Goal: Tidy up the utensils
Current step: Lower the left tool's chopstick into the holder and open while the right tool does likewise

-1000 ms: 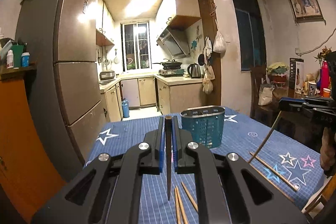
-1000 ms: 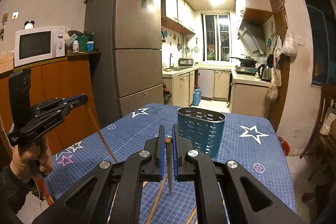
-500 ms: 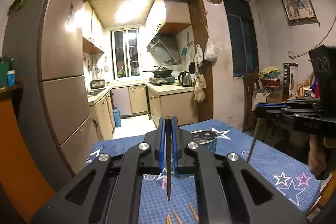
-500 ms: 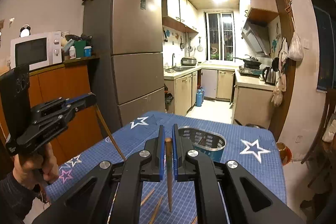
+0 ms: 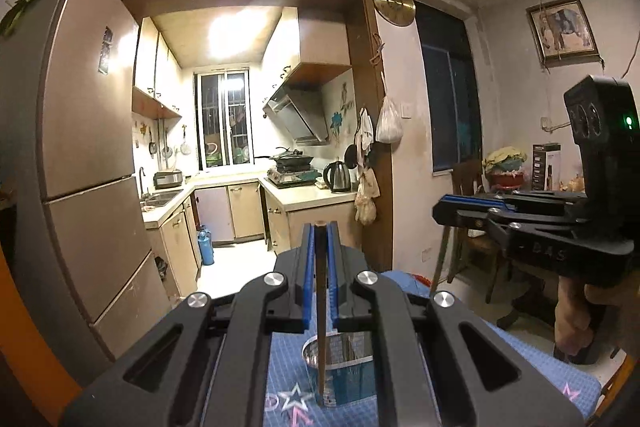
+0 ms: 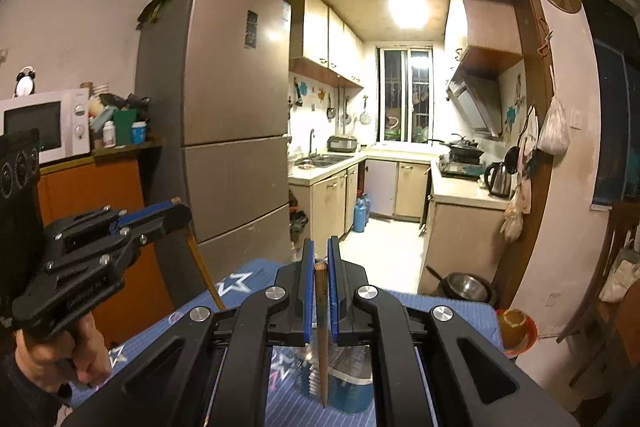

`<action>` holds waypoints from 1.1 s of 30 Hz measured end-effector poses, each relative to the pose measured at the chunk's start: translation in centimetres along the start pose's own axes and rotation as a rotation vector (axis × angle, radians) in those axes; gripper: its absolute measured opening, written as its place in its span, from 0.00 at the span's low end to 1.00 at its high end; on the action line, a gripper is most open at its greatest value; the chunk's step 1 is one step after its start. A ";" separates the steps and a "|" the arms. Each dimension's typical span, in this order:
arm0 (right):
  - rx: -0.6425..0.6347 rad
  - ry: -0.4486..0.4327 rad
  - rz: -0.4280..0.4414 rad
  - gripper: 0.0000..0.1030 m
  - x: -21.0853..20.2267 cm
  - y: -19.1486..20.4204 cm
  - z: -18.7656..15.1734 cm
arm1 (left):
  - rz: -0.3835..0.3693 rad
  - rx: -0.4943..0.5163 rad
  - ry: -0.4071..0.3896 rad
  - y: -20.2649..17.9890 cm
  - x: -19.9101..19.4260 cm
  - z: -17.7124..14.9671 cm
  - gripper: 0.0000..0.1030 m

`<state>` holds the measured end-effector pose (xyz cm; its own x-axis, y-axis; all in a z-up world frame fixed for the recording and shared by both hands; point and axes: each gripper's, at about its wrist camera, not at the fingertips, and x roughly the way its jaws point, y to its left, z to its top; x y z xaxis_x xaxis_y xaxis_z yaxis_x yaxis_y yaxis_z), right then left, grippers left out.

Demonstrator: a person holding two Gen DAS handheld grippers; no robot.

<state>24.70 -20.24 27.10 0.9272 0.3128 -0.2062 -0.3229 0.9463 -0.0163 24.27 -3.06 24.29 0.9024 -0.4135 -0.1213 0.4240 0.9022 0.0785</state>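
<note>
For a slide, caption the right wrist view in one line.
Right gripper holds a chopstick tip-down above the teal utensil basket on the star-print tablecloth.

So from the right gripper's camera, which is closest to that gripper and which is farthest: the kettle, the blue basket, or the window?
1. Blue basket: just below the right gripper, on the table.
2. Kettle: on the kitchen counter, to the right.
3. Window: on the kitchen's back wall, farthest.
</note>
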 end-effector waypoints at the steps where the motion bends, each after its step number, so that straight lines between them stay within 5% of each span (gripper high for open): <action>1: 0.002 -0.005 -0.005 0.07 0.5 -0.4 0.6 | -0.001 0.001 0.000 -0.1 0.5 0.2 0.05; 10: 0.012 -0.004 -0.045 0.07 5.9 -3.2 3.0 | -0.007 -0.028 0.016 0.3 6.2 0.5 0.05; 33: 0.100 0.097 -0.063 0.07 12.2 -6.5 -5.0 | -0.011 -0.055 0.128 1.1 12.0 -4.3 0.05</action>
<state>37.13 -23.00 19.83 0.9205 0.2480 -0.3019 -0.2400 0.9687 0.0639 35.22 -6.51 18.63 0.8788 -0.4079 -0.2475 0.4261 0.9044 0.0222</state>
